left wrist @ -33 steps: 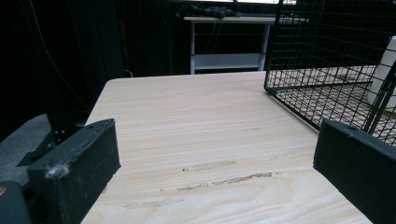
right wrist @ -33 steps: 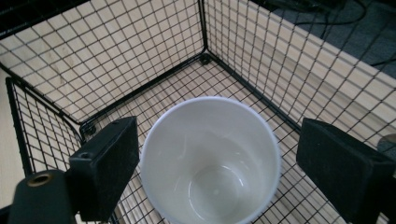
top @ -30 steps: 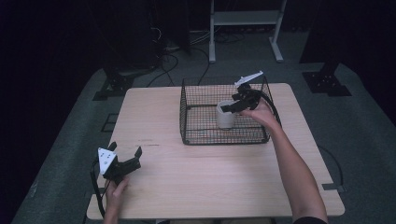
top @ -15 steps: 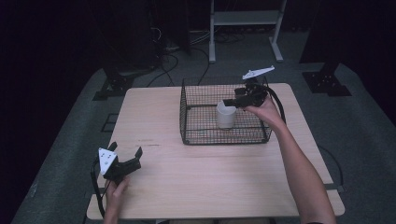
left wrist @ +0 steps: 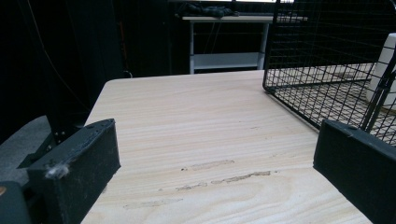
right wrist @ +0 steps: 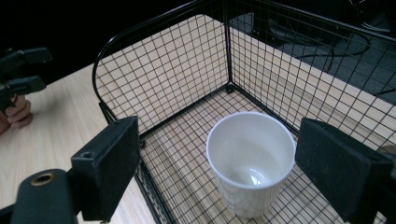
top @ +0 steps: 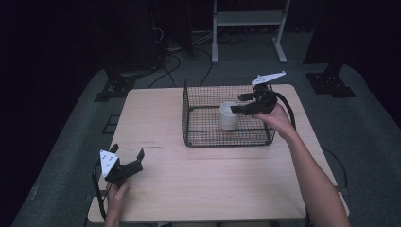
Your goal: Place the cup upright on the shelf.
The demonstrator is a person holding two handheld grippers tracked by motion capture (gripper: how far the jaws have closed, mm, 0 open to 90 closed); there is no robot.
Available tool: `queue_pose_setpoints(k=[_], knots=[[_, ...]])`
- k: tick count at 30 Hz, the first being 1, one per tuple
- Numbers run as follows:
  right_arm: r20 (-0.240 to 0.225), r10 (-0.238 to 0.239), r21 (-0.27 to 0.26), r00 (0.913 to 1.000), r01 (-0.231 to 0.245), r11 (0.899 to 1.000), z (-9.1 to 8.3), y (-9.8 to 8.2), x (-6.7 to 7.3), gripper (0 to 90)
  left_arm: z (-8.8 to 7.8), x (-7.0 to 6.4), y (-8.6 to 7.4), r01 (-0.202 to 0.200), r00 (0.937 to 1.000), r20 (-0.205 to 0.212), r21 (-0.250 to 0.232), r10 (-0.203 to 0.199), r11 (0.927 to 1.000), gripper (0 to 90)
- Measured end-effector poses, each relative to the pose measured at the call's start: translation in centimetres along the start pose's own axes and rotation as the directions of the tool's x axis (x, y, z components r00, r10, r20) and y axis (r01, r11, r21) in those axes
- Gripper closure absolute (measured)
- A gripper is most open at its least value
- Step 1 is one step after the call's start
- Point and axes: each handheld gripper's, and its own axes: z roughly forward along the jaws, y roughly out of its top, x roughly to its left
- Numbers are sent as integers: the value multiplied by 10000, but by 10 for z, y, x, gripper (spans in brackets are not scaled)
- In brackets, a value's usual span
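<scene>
A white round cup (right wrist: 250, 161) stands upright inside the black wire basket (top: 208, 137), on the right half of the light wooden tabletop (top: 198, 175). The right gripper (top: 239, 103) hangs just above the cup, released, its jaws apart and holding nothing; they have just been closing a little. The left gripper (top: 126, 158) rests at the near left corner, released and empty.

Dark room, grey carpet (top: 71, 156), white shelf frame (top: 246, 19).
</scene>
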Motion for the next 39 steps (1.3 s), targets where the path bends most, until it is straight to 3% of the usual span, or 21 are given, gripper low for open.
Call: queue_pose_setpoints(k=[11, 29, 39], knots=[[-145, -210, -75, 9997, 209, 9998, -19, -10, 8, 133, 0, 0, 0, -8, 10000, 16, -4, 8, 10000, 0], [-394, -617, 158, 9973, 624, 9979, -30, -32, 23, 133, 0, 0, 0, -20, 10000, 11, -1, 20, 10000, 0], [-587, -509, -100, 9970, 504, 9987, -38, -48, 26, 133, 0, 0, 0, -41, 10000, 22, 4, 41, 10000, 0]])
